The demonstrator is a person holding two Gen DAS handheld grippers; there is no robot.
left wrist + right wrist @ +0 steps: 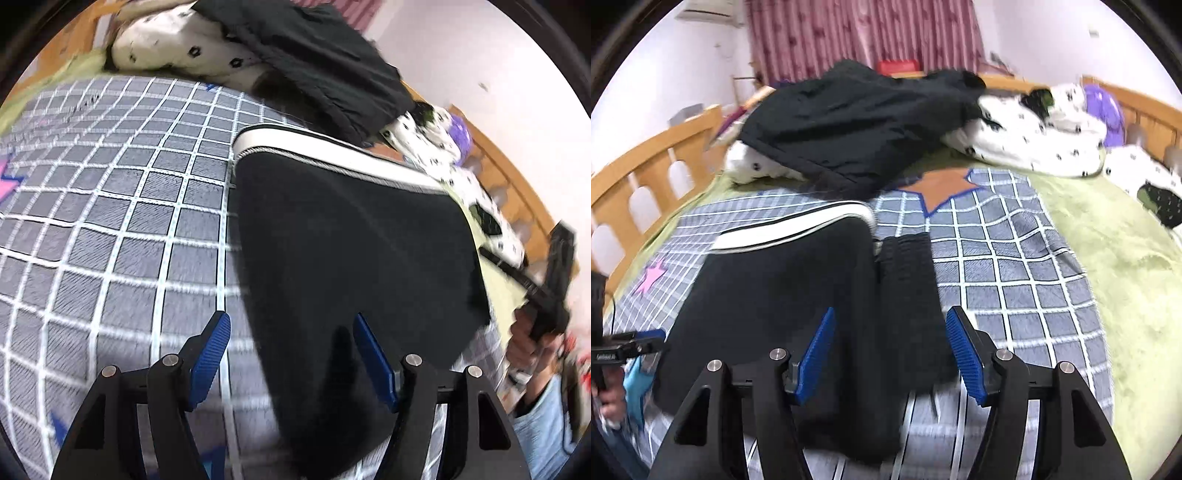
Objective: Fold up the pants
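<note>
Nearest me, my right gripper point(890, 354) stands open over the near end of the black pants point(783, 295), nothing pinched. My left gripper point(291, 354) is open too, straddling their left edge. The pants lie folded on the checked blanket point(1008, 273), long axis running away from me, white stripe point(790, 229) at the far end. I count one pair, two grippers; farther off, one dark jacket point(857, 125).
</note>
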